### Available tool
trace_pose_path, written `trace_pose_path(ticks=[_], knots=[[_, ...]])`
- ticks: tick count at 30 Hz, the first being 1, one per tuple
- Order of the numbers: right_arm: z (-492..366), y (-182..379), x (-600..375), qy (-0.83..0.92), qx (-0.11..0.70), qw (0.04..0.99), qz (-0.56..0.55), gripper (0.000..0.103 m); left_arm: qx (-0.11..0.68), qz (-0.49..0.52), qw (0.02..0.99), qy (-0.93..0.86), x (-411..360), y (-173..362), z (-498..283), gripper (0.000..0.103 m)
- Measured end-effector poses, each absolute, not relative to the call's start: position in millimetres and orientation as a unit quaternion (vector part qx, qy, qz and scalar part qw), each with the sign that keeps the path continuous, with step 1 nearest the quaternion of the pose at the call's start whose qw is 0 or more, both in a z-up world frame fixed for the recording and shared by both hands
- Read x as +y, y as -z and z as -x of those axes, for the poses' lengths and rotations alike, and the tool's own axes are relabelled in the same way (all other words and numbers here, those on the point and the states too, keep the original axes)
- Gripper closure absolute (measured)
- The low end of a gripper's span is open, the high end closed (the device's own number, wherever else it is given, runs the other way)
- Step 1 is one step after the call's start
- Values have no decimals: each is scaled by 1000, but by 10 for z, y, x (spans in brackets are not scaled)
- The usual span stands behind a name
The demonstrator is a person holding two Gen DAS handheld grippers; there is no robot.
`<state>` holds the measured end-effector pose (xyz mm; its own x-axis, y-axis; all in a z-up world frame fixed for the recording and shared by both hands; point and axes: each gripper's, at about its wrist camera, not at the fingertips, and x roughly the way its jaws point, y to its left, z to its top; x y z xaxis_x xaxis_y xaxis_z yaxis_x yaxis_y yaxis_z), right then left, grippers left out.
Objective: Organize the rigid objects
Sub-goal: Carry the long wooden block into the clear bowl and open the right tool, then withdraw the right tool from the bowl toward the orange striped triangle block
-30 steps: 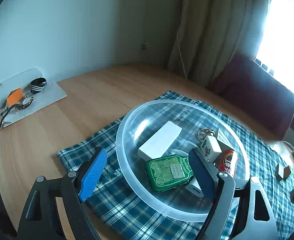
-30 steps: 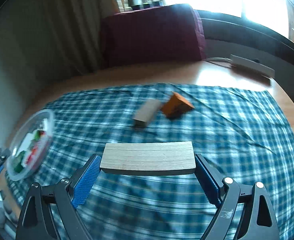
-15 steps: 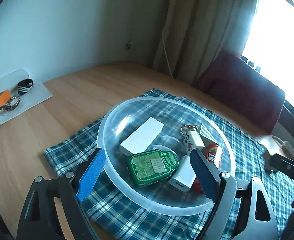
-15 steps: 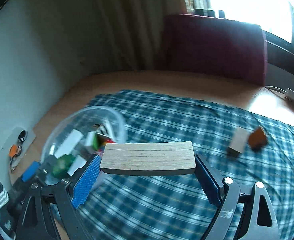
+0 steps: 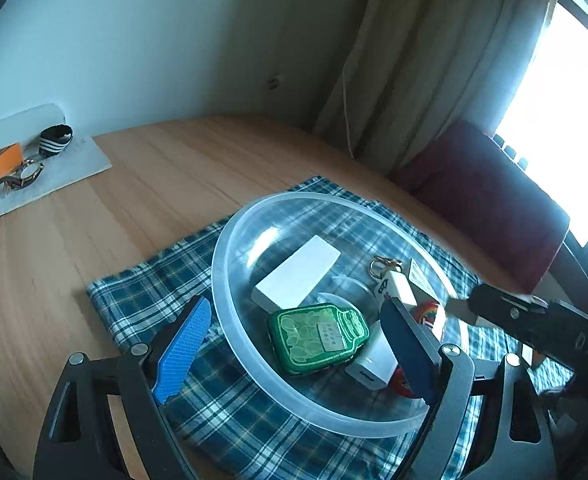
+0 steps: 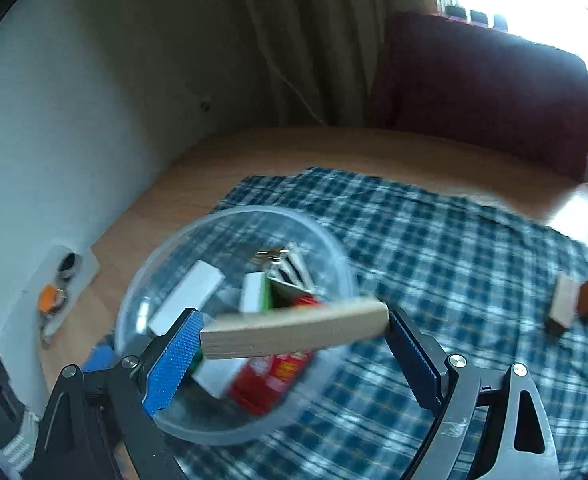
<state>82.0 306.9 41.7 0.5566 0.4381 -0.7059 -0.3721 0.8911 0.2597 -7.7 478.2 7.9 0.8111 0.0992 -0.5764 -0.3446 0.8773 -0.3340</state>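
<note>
- Wooden block (image 6: 294, 332), pale and flat, sits tilted between the right gripper (image 6: 292, 354)'s blue pads, above the near rim of the clear plastic bowl (image 6: 166, 248); the frame is blurred, so I cannot tell whether the pads grip it.
- Inside the bowl lie a white box (image 5: 295, 278), a green tin (image 5: 317, 336), a white charger (image 5: 373, 364) and a keyring tile (image 5: 393, 286).
- Left gripper (image 5: 294, 354) is spread wide, straddling the bowl's near rim, holding nothing.
- Two small blocks (image 6: 573, 306) lie well apart on the checked cloth (image 6: 433, 248).
</note>
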Motion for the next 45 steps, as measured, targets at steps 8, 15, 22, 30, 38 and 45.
trace_pose_path(ticks=[8,15,22,30,38,45], knots=[[-811,-448,3098,-272,402,872,-58,9,288,216,925,-119,4793,-60,60,16],[-800,-391,2784,-227,403,885,-55,9,289,216,925,-119,4793,-56,57,16],[-674,-338,2751,-212,395,894,-7,9,289,216,925,-120,4800,-51,52,16],[-717,-258,2997,-210,394,894,38,9,291,222,923,-119,4792,-42,50,16],[-878,-181,3165,-184,386,902,64,9,291,226,922,-119,4808,-40,62,16],[-875,-210,3094,-193,381,903,44,9,293,224,922,-119,4806,-37,55,16]])
